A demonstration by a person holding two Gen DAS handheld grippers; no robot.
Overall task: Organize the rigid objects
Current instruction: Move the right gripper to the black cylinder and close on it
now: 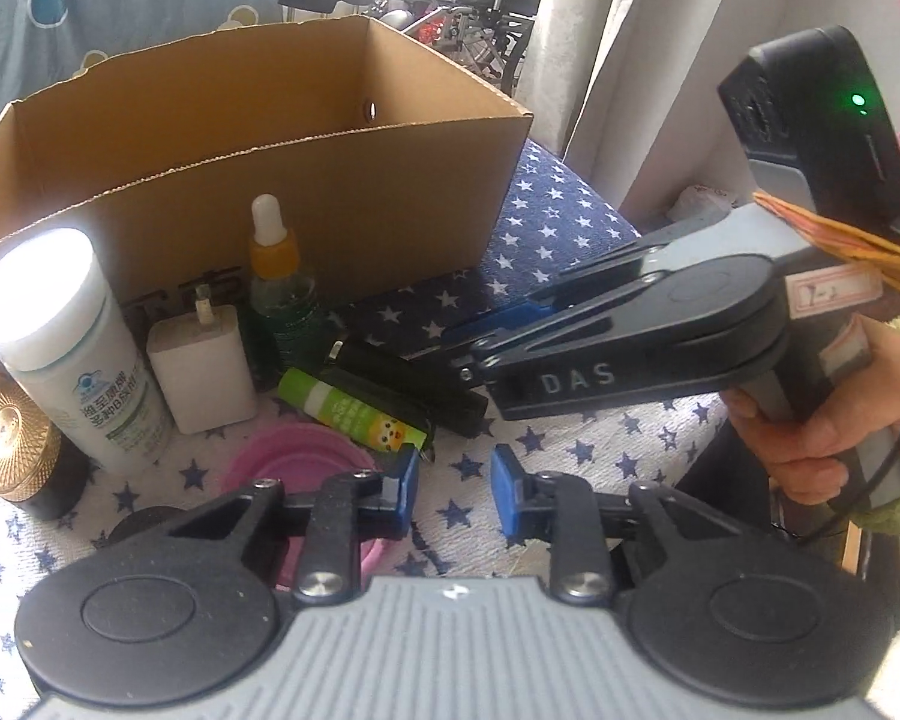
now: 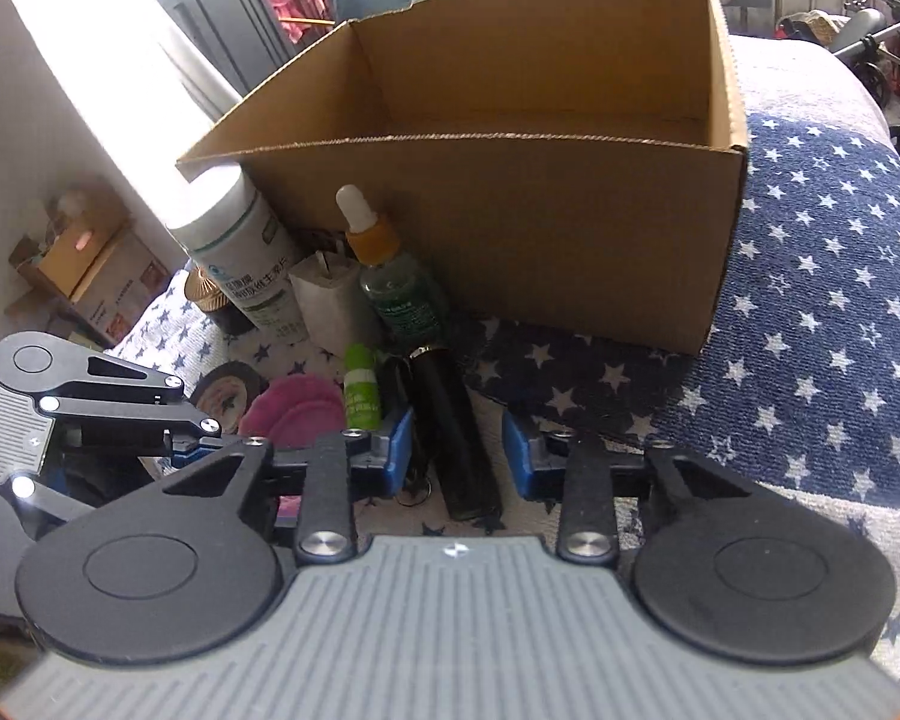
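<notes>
The box (image 2: 498,228) ahead is empty. My right gripper (image 2: 457,459) is open around the black tube (image 2: 456,438); my left gripper (image 1: 455,483) holds nothing.

The left gripper (image 1: 455,489) points steeply downward, its blue pads (image 1: 506,474) set a narrow gap apart with nothing between them; the right gripper (image 2: 457,450) tilts down likewise, jaws narrowed, pads not pressing; a bare hand (image 1: 810,444) clasps its handle.

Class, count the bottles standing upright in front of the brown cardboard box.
2. The white plastic supplement bottle stands leftmost, and the green glass dropper bottle with an orange collar stands right of the white charger. Others may be hidden behind them.
</notes>
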